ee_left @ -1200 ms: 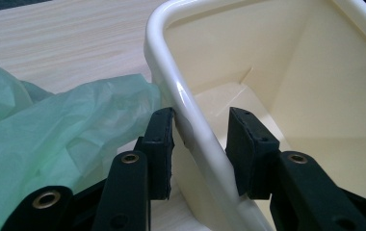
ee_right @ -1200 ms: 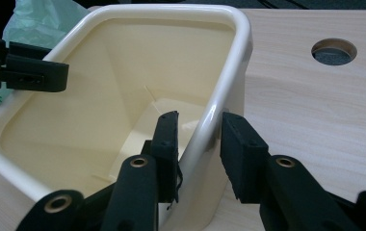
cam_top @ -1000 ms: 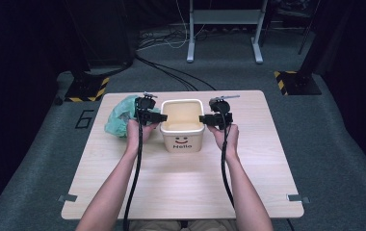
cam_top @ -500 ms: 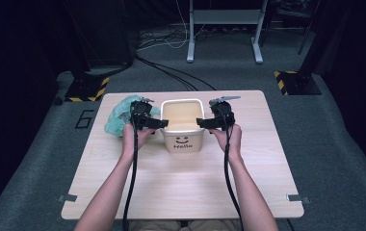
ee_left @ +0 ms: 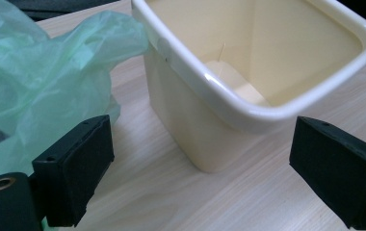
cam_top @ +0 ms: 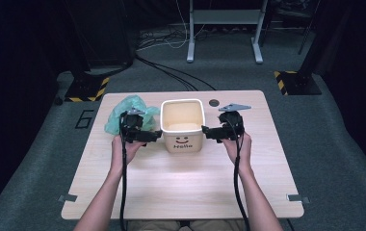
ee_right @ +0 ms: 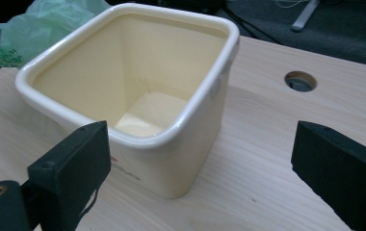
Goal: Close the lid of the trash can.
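Right now the table (cam_top: 181,187) carries a cream bin (cam_top: 183,126) standing upright near its far-middle, w/ a green bag (cam_top: 129,111) crumpled just left of it. Left gripper (cam_top: 153,136) & right gripper (cam_top: 210,132) flank the bin; jaws on both have just been opening, now wide, nothing between. Risks: a swinging jaw could clip the rim & tip the bin; bag may snag on the left jaw, being so near.

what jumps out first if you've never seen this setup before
A cream square tub with a smiley face and "Hello" on its front stands empty in the middle of the wooden table. A left claw and a right claw flank it, both open, their jaws having just been opening with nothing between them. A crumpled green plastic bag lies left of the tub.
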Action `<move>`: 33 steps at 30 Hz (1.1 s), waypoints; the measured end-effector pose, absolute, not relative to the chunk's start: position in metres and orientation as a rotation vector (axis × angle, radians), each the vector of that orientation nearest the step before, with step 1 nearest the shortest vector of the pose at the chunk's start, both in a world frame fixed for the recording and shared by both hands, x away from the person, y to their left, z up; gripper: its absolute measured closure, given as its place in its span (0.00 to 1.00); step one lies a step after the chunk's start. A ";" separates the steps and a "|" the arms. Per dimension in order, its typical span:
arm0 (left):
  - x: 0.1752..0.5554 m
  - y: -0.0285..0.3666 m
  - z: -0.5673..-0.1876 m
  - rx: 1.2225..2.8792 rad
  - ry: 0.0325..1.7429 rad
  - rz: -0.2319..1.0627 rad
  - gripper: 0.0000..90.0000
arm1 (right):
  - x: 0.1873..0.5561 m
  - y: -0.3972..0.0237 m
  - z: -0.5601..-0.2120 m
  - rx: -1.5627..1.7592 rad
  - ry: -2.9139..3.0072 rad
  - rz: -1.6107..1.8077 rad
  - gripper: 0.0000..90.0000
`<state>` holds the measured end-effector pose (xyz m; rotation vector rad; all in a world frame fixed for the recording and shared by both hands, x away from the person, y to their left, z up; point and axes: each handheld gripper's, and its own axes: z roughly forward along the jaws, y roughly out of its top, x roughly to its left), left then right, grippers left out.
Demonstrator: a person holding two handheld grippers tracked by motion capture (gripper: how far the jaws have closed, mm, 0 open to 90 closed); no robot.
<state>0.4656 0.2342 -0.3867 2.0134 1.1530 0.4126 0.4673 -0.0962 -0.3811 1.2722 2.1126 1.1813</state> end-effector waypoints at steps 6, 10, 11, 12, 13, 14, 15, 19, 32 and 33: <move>0.453 0.244 -0.395 1.988 1.130 0.440 0.02 | 0.451 -0.102 -0.389 1.209 2.077 1.135 0.00; 0.444 0.254 -0.403 1.944 1.112 0.461 0.00 | 0.443 -0.110 -0.395 1.213 2.068 1.148 0.00; 0.442 0.256 -0.404 1.929 1.105 0.467 0.00 | 0.442 -0.111 -0.397 1.209 2.069 1.135 0.00; 0.440 0.259 -0.407 1.909 1.099 0.473 0.00 | 0.440 -0.112 -0.399 1.208 2.075 1.119 0.00; 0.436 0.261 -0.409 1.896 1.097 0.480 0.00 | 0.438 -0.114 -0.401 1.205 2.089 1.116 0.00; 0.434 0.263 -0.411 1.889 1.103 0.481 0.00 | 0.436 -0.117 -0.403 1.204 2.097 1.127 0.00; 0.430 0.265 -0.413 1.899 1.103 0.489 0.00 | 0.434 -0.118 -0.405 1.203 2.100 1.132 0.00; 0.418 0.270 -0.424 1.934 1.102 0.517 0.00 | 0.424 -0.125 -0.413 1.171 2.115 1.110 0.00; 0.380 0.306 -0.474 1.893 1.166 0.538 0.00 | 0.389 -0.146 -0.447 1.128 2.151 1.041 0.00; 0.378 0.310 -0.478 1.882 1.173 0.532 0.00 | 0.387 -0.148 -0.451 1.131 2.147 1.041 0.00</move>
